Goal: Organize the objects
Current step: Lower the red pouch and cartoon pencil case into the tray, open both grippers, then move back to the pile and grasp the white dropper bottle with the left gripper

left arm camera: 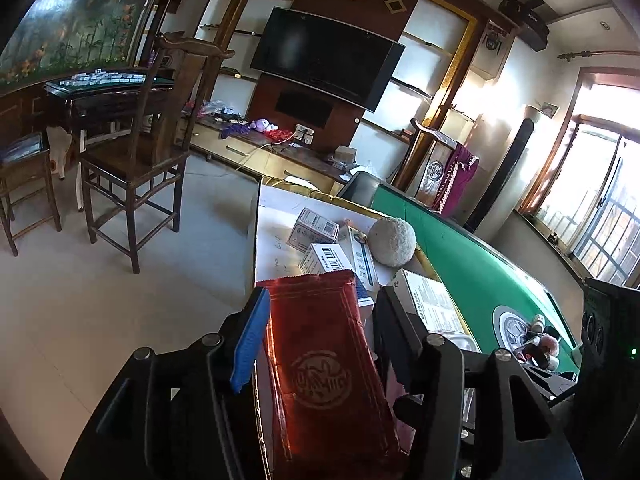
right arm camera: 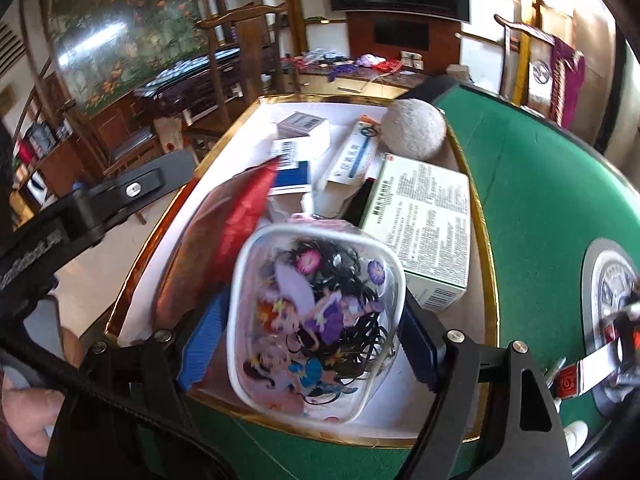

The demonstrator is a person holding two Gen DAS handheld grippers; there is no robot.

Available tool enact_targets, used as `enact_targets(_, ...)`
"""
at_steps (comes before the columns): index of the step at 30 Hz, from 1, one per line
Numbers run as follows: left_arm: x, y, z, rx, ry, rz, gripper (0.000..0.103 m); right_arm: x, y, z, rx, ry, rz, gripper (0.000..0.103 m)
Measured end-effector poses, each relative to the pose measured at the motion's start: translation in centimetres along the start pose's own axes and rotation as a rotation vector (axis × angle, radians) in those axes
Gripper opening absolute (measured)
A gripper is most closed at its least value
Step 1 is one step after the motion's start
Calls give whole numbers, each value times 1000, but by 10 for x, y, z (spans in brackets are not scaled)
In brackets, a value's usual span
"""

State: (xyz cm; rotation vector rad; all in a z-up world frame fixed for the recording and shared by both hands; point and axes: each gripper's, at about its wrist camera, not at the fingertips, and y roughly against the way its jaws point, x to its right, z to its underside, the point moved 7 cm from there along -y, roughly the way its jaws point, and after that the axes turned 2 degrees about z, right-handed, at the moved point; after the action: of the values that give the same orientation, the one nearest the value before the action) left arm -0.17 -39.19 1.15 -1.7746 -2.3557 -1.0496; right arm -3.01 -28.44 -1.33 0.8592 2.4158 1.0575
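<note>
My left gripper (left arm camera: 320, 300) is shut on a red foil packet (left arm camera: 324, 364) and holds it over the near-left part of a white gold-rimmed tray (right arm camera: 490, 240). The packet also shows in the right wrist view (right arm camera: 240, 216). My right gripper (right arm camera: 312, 320) is shut on a clear plastic box with a cartoon lid (right arm camera: 316, 320), full of black hair ties, held over the tray's near edge. In the tray lie small white medicine boxes (left arm camera: 316, 226), a long white box (right arm camera: 354, 156), a large white-green box (right arm camera: 432, 220) and a grey felt ball (left arm camera: 392, 241).
The tray sits on a green felt table (right arm camera: 536, 184). Small bottles and toys (left arm camera: 540, 340) lie on a round emblem at the table's right. Wooden chairs (left arm camera: 136, 152), a TV (left arm camera: 328, 56) and a cabinet stand behind.
</note>
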Motion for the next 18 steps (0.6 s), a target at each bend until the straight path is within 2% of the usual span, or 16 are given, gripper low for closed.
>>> enact_targets(9,7,-3,3,2,-25,-3,49,13,8,-1,8,-72,-13,80)
enact_targets(12,10,-4,4,-1,-34,6,49,18,10,2,3,-122,-68,80)
enact_targets(18,15,-3,6,-5,-59,17,49,35,33,6,48,-191,-114,80)
